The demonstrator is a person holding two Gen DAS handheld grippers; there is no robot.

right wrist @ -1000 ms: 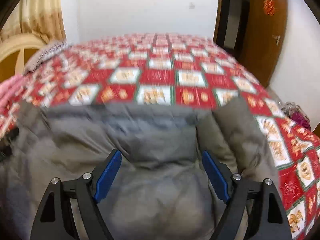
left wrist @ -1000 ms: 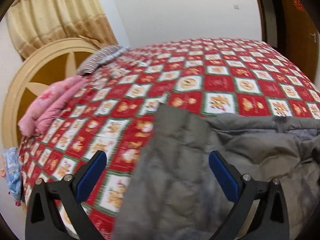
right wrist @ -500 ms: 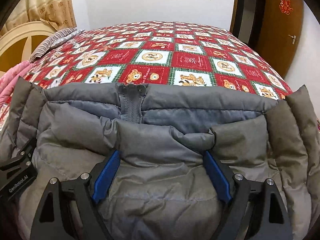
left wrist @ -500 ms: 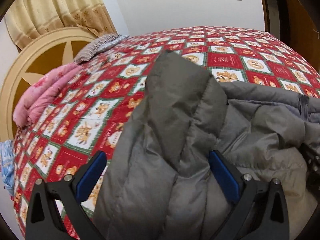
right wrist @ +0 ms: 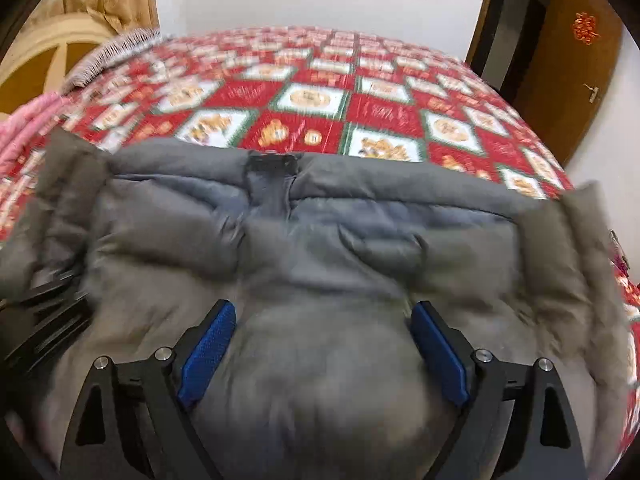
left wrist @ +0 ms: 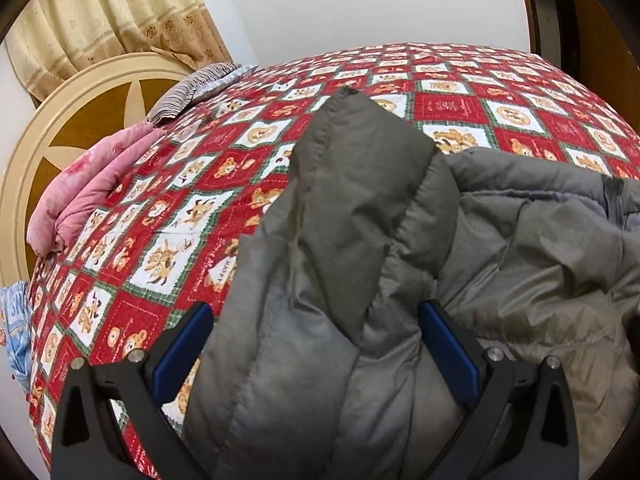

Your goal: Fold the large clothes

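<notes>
Left gripper (left wrist: 316, 344) first: jaws spread wide, blue pads standing on either side of a ridge of grey fabric, neither one pressing on it, so nothing is gripped. The right gripper (right wrist: 324, 344) is opening too, its jaws widening right now with the puffy middle of the jacket (right wrist: 320, 240) bulging between the pads, and they don't appear to pinch it.

The grey padded jacket lies on the near part of the bed (left wrist: 520, 92), across the red patchwork cover. One sleeve (left wrist: 360, 184) sits turned up along the jacket's left side, and in the right view both side parts stand up like flaps at the edges, with the collar and zip top (right wrist: 272, 172) facing the far side of the bed. My read: the fold is barely under way. The garment is laid out and a sleeve brought in, but the body isn't yet folded and nothing looks compact.

Both grippers tilt steeply down at the fabric, close over it; the left one's black frame peeks in at the right view's left edge. A pink quilt (left wrist: 92, 184) lies well apart, by the headboard (left wrist: 60, 128).
</notes>
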